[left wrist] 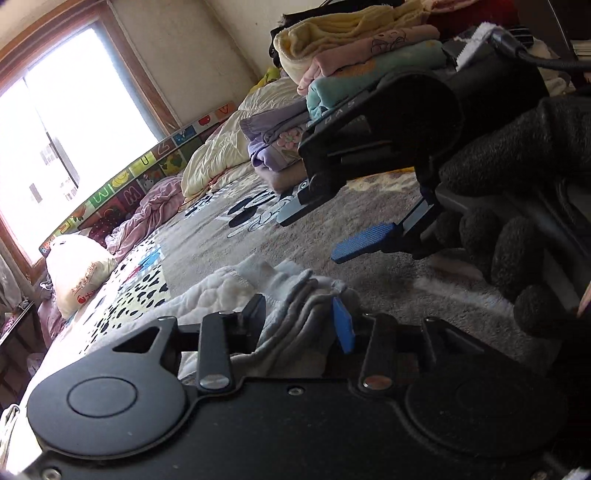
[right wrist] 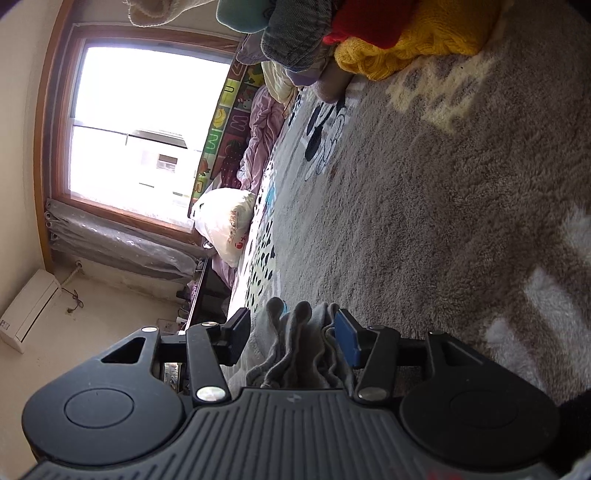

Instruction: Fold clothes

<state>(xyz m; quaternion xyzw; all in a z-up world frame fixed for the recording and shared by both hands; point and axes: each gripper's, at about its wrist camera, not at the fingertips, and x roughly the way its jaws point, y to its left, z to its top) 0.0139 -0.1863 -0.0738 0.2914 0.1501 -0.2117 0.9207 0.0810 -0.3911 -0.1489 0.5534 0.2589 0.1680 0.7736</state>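
A light grey and white garment (left wrist: 236,291) lies bunched on the grey fleece blanket (left wrist: 369,236). My left gripper (left wrist: 301,317) is shut on a folded edge of it, the cloth pinched between the black and blue pads. In the left wrist view the right gripper (left wrist: 332,229) hovers above the blanket to the right, its fingers spread, held by a black-gloved hand (left wrist: 517,206). In the right wrist view the right gripper (right wrist: 295,332) has bunched grey cloth (right wrist: 299,350) between its pads, which stand apart around the folds.
A stack of folded clothes (left wrist: 351,55) stands at the back; it shows at the top of the right wrist view (right wrist: 388,33). A cream quilt (left wrist: 221,155), a pink sheet (left wrist: 151,218), a white bag (left wrist: 77,269) and a window (left wrist: 66,118) lie left.
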